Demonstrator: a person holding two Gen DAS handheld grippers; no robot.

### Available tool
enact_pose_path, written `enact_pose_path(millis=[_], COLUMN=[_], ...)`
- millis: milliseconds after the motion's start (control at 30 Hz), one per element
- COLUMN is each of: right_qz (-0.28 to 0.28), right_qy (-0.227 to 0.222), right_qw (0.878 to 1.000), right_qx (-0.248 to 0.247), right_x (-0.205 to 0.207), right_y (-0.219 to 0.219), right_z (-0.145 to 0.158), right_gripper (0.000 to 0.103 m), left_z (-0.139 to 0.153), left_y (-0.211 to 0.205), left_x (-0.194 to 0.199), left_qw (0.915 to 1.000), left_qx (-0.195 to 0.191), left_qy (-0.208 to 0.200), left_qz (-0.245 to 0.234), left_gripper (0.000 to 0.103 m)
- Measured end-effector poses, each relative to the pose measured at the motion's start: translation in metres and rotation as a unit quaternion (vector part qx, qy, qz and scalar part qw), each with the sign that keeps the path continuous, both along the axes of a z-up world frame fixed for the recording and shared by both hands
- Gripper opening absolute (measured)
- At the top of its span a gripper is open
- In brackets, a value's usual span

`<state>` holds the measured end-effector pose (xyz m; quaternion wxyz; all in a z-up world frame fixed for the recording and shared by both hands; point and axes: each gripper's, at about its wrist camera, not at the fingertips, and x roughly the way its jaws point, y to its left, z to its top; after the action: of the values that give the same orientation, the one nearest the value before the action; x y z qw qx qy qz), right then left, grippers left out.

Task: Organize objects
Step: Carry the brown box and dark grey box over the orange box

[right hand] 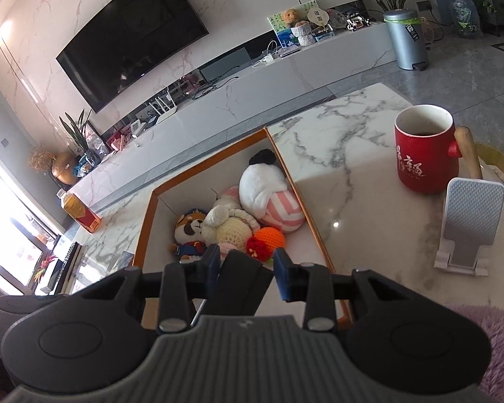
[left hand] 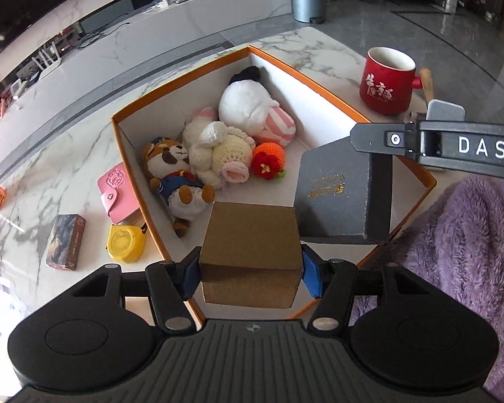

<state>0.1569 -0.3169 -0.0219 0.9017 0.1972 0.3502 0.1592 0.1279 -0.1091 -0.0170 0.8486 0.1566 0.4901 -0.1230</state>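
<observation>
The left gripper (left hand: 251, 267) clamps a small brown ribbed box (left hand: 250, 245) by its two opposite side walls, low over the near end of the orange-rimmed storage box (left hand: 184, 74) on the marble counter (left hand: 67, 154). It looks like light, stiff cardboard with a lift-off lid, so holding the base seems safest. It is nearly cubic, lid up, with no clear long axis. The right gripper (right hand: 247, 270) holds a dark grey gift box (left hand: 336, 198) beside it, tilted, lettered face towards the plush toys (left hand: 218, 144).
</observation>
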Motion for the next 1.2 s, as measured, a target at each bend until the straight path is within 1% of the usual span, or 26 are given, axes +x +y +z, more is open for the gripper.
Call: enact_pose_path(millis=[100, 200, 267, 400, 533, 633, 733, 800, 900, 1000, 1100, 1167, 1200], right_qz=[-0.006, -0.01, -0.013, -0.014, -0.016, -0.029, -0.04, -0.04, -0.035, -0.025, -0.016, -0.015, -0.013], right_qy=[-0.008, -0.011, -0.009, -0.008, -0.008, -0.01, -0.007, -0.002, -0.002, -0.002, -0.002, -0.002, -0.002], right_qw=[1.0, 1.0, 1.0, 1.0, 1.0, 0.999, 0.999, 0.999, 0.999, 1.0, 1.0, 1.0, 1.0], right_qx=[-0.009, -0.01, -0.006, -0.007, -0.01, -0.01, -0.006, 0.0, -0.002, -0.005, -0.01, -0.015, -0.019], right_x=[0.0, 0.0, 0.001, 0.001, 0.001, 0.0, 0.001, 0.002, 0.001, 0.001, 0.002, 0.003, 0.003], right_y=[-0.003, -0.007, -0.01, -0.01, -0.011, -0.015, -0.021, -0.023, -0.02, -0.012, -0.004, -0.001, 0.001], right_z=[0.001, 0.001, 0.001, 0.0, 0.0, 0.002, 0.002, 0.002, 0.002, 0.002, 0.0, -0.001, -0.001], right_gripper=[0.036, 0.036, 0.036, 0.036, 0.036, 0.036, 0.037, 0.037, 0.036, 0.036, 0.036, 0.036, 0.036], left_z=[-0.004, -0.008, -0.01, -0.013, -0.016, -0.017, -0.019, -0.023, -0.027, -0.032, -0.04, -0.048, -0.048], left_y=[-0.001, -0.003, -0.003, -0.002, -0.002, 0.001, 0.002, 0.005, 0.01, 0.01, 0.01, 0.008, 0.009], left_x=[0.007, 0.014, 0.018, 0.026, 0.027, 0.029, 0.033, 0.037, 0.045, 0.051, 0.057, 0.059, 0.06], left_qw=[0.9986, 0.994, 0.9913, 0.9891, 0.9888, 0.988, 0.9862, 0.9855, 0.9836, 0.9805, 0.9766, 0.9731, 0.9735], left_qx=[0.002, 0.012, 0.014, 0.005, 0.004, -0.001, 0.009, 0.013, 0.004, -0.002, -0.016, -0.012, -0.019], left_qy=[0.028, 0.06, 0.073, 0.096, 0.097, 0.098, 0.1, 0.11, 0.126, 0.14, 0.161, 0.174, 0.173], left_qz=[-0.045, -0.091, -0.108, -0.112, -0.114, -0.12, -0.131, -0.129, -0.129, -0.139, -0.142, -0.151, -0.148], left_gripper=[0.069, 0.069, 0.069, 0.069, 0.069, 0.069, 0.069, 0.069, 0.069, 0.069, 0.069, 0.069, 0.069])
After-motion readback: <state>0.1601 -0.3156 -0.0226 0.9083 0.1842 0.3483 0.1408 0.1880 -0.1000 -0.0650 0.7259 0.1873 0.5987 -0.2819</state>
